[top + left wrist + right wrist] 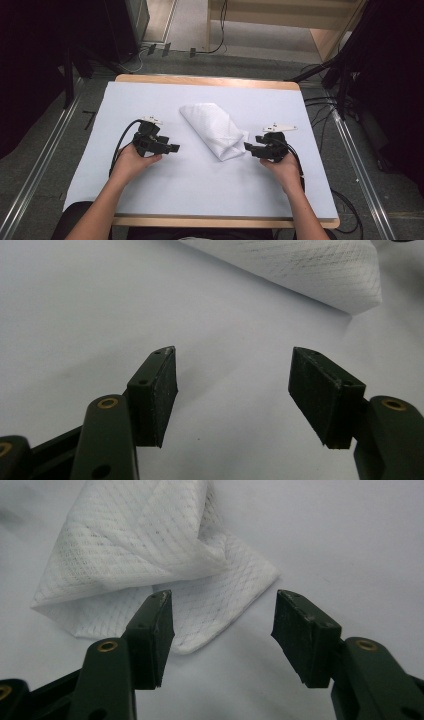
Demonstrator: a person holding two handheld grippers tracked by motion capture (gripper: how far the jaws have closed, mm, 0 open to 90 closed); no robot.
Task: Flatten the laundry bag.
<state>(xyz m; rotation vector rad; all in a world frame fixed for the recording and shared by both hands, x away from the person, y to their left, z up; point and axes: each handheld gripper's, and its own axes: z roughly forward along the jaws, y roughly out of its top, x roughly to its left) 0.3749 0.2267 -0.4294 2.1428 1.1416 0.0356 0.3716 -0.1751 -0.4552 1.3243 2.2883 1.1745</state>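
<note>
Reaching for the folded white cloth [214, 131] lying mid-table [200, 185], the right gripper [252, 149] hovers at its near corner, the left gripper [172, 148] nearby; both are released, empty. Next probably: pinching that corner.

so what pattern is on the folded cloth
White cloth with a fine diamond mesh weave, clearest in the right gripper view.

Lab-type recording setup; covered table [210, 195] betw. floor rails [37, 165], dark stands [67, 70], loose cables [320, 107].

Cloth [215, 131] mid-table [150, 195], btwn left gripper [172, 148] & right gripper [248, 146].
</note>
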